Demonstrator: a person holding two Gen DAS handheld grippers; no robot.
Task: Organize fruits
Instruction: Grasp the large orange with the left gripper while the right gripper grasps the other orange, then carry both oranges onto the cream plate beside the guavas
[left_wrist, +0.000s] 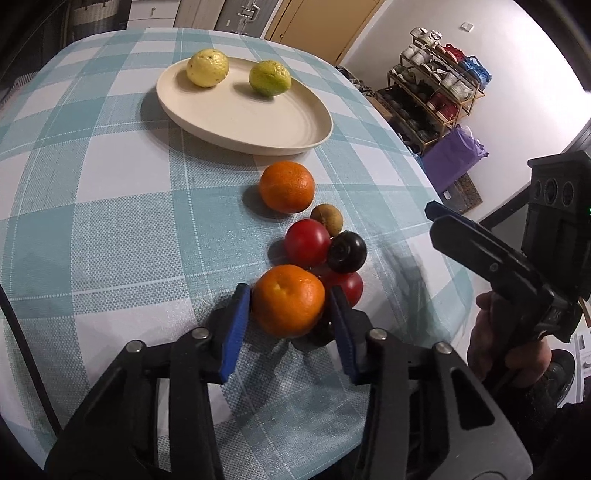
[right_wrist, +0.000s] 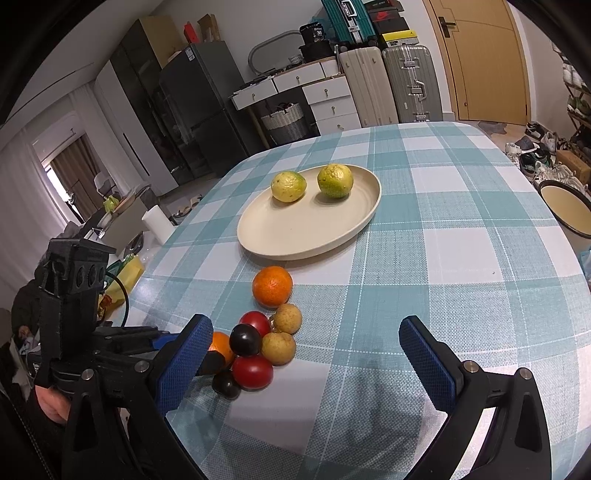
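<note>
My left gripper (left_wrist: 290, 306) has its blue pads against both sides of an orange (left_wrist: 288, 299) at the near end of a fruit cluster on the checked tablecloth. Close around that orange lie red tomatoes (left_wrist: 307, 242), a dark plum (left_wrist: 346, 252) and a small brown fruit (left_wrist: 326, 219). A second orange (left_wrist: 286, 186) sits alone beyond them. Further back, a cream plate (left_wrist: 258, 122) holds a yellow citrus (left_wrist: 207, 68) and a green citrus (left_wrist: 269, 78). My right gripper (right_wrist: 304, 328) hovers open to the right of the cluster, with nothing between its fingers.
The table edge curves down at the right, with a shoe rack (left_wrist: 439, 88) and a purple bag (left_wrist: 452, 151) beyond it. A cream bowl (right_wrist: 569, 210) stands at the table's right side in the right wrist view. Suitcases (right_wrist: 406, 81) and drawers line the far wall.
</note>
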